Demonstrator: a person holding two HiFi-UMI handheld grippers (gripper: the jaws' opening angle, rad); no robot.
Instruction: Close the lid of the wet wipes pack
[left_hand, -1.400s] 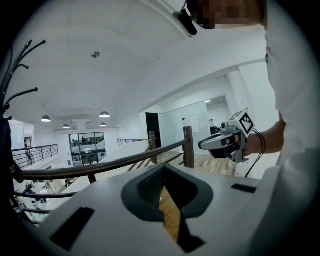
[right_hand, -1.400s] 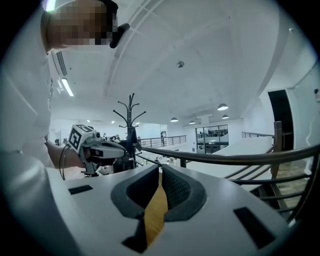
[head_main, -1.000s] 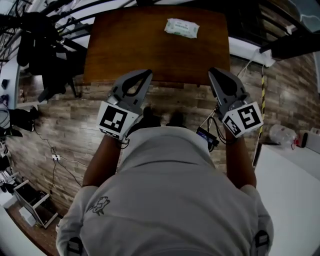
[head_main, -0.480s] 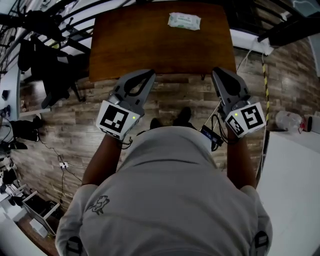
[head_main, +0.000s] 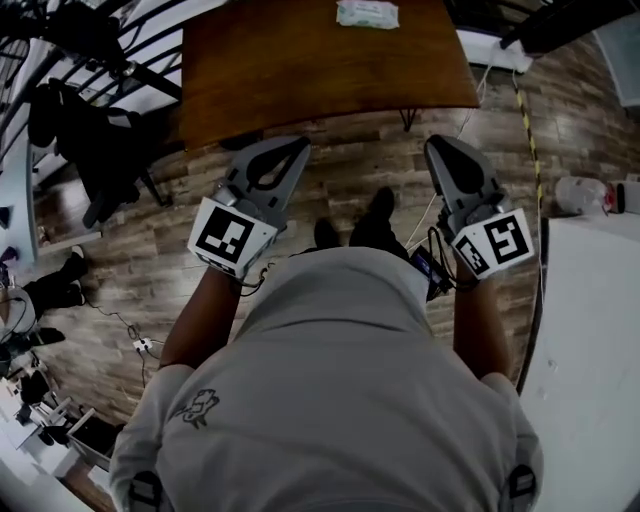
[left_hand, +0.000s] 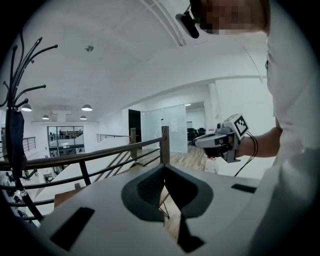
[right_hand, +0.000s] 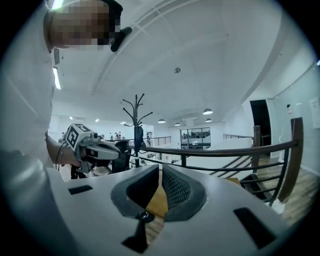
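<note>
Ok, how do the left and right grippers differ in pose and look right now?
The left gripper leans rightward in the head view, showing an open loop between its jaw arms; the right gripper leans leftward, showing a solid grey flank. The left gripper's marker pattern differs from the right gripper's. Shared: both are shut, empty, and held over the floor, short of the wooden table bearing the wet wipes pack.

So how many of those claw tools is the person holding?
2: the left gripper at the head view's left, the right gripper at its right, both over the floor short of the table. None looks hidden.
</note>
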